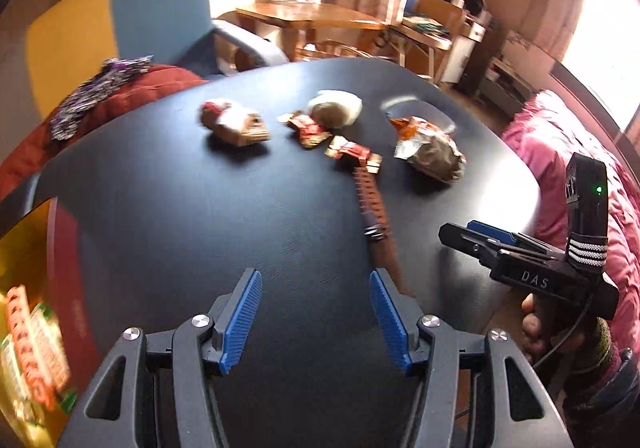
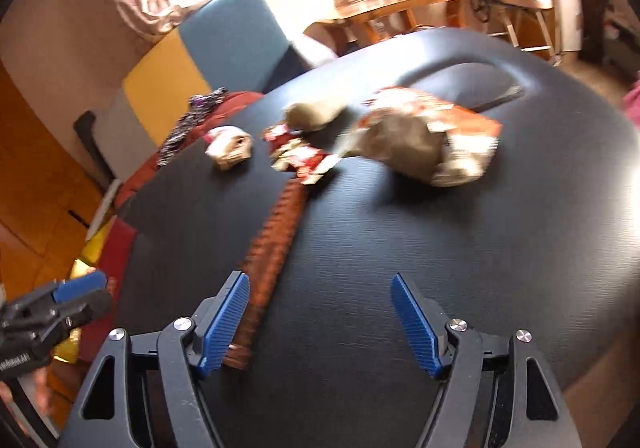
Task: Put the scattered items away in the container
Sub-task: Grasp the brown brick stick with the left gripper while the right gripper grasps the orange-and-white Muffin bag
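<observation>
Item: long wrapper (image 1: 378, 232). Red-brown, narrow, ribbed along one edge, with a dark band partway down. Lies flat on the black table (image 1: 200, 208), running from the heap ahead toward the left gripper (image 1: 316, 322), its near end just beside that gripper's right-hand pad. In the right wrist view the same wrapper (image 2: 268, 252) passes just beside the left-hand pad of the right gripper (image 2: 320, 322), outside the jaws, not between them.

Jaws: both grippers released, nothing between the pads.

Other litter, ahead of the jaws: brown crumpled packet (image 1: 236, 124), far left; small red wrapper (image 1: 308, 130); pale wad (image 1: 336, 110); red-and-gold wrapper (image 1: 354, 154) touching the long one's far end; large foil packet (image 1: 432, 150), far right. All crushed and light, likely to slide.

Container: red bin (image 1: 70, 288) below the table edge, left of the left jaws, already holding an orange-and-green packet (image 1: 36, 360).

Step in hand, as judged: picking the next piece. To do it well, shift the chosen gripper sideways so the long wrapper lies between the pads, close across its narrow width, lift clear, then carry it left over the bin before releasing.
</observation>
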